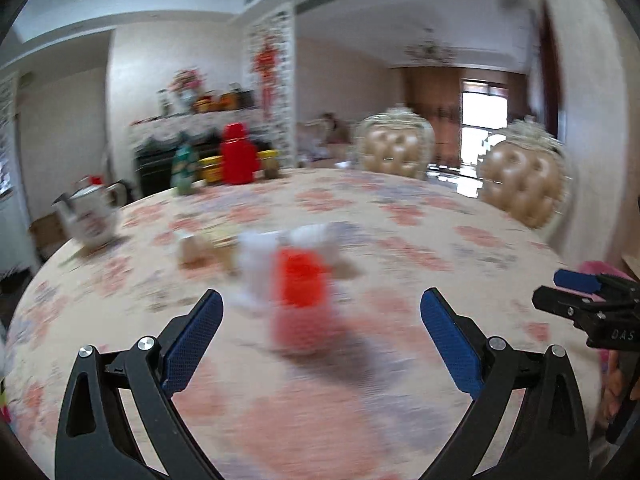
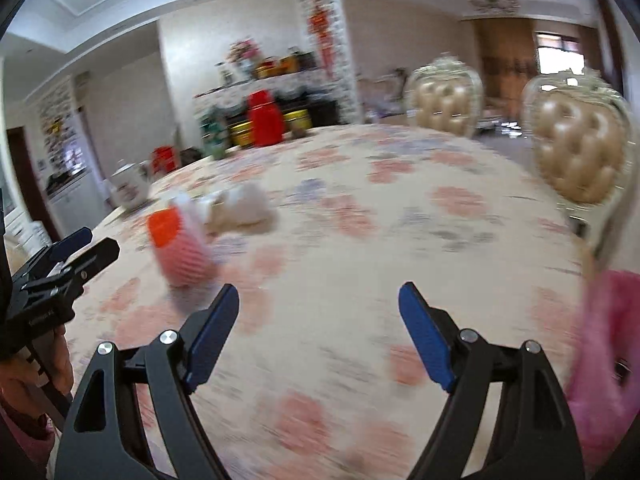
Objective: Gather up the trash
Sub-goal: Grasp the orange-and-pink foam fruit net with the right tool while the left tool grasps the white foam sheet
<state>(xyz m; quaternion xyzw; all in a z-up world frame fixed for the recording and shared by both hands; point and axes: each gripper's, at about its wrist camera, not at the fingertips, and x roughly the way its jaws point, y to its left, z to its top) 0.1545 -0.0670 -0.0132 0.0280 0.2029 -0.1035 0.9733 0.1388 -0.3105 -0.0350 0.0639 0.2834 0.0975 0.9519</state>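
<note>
Blurred view over a floral table [image 1: 420, 208]: left gripper [image 1: 322, 308] spread wide and empty just short of a red bin [image 1: 300, 300] (trash [image 1: 208, 248] heaped behind it), right gripper [image 2: 318, 300] likewise open, empty; best slowed and steadied before closing on anything.

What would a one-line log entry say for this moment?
left gripper: open, empty | right gripper: open, empty | red container: on table, ahead of left gripper | crumpled trash: behind it, untouched
</note>
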